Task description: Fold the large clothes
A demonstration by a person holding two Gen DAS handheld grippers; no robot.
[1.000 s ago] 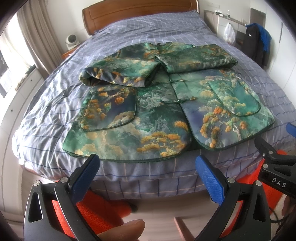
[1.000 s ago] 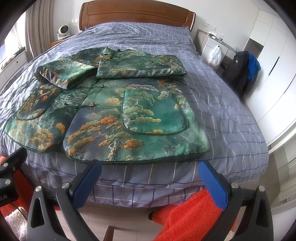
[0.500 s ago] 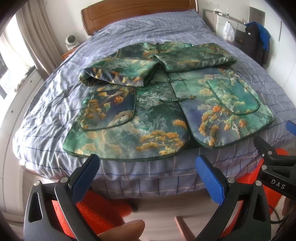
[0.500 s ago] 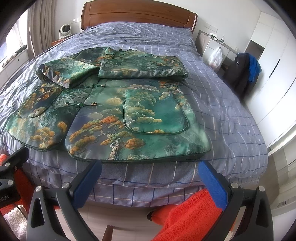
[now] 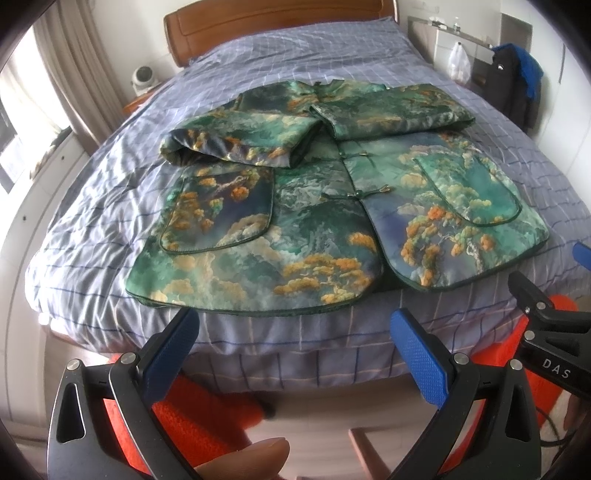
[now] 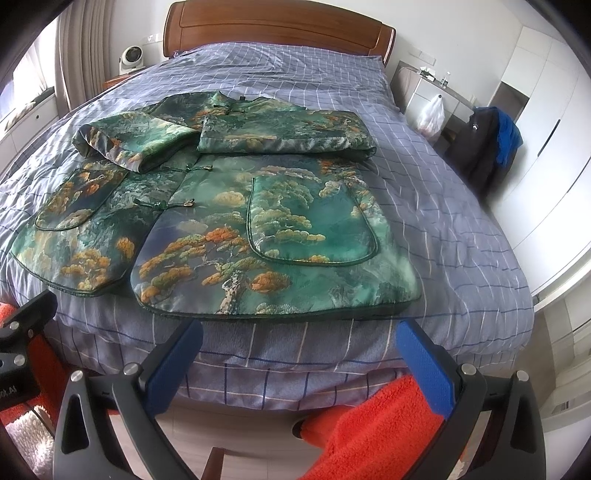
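The left gripper (image 5: 291,350) is hovering with its blue pads spread wide and nothing between them, off the near edge of the bed (image 5: 92,192), and the right gripper (image 6: 299,358) is hanging the same way, jaws gaping and empty, touching nothing. Just beyond both pairs of tips the bedspread is dropping over the near side of the mattress, and on top of it the jacket (image 5: 332,221) is lying face up, its hem nearest the grippers and its collar toward the far headboard (image 6: 277,29). Both sleeves are lying folded across the chest, the left one puffing up in a loose roll and the right one flatter. The fabric is looking satiny and padded, so it is likely to be slippery against the pads yet thick enough to hold a soft crease, fairly light, and prone to springing back open. The two near hem corners are looking like the sensible places to pinch, one per gripper, biting through all layers so the front panels are not sliding apart. Farther off, a plastic bag (image 6: 430,116) and a dark coat (image 6: 484,147) are hanging at the right wall.
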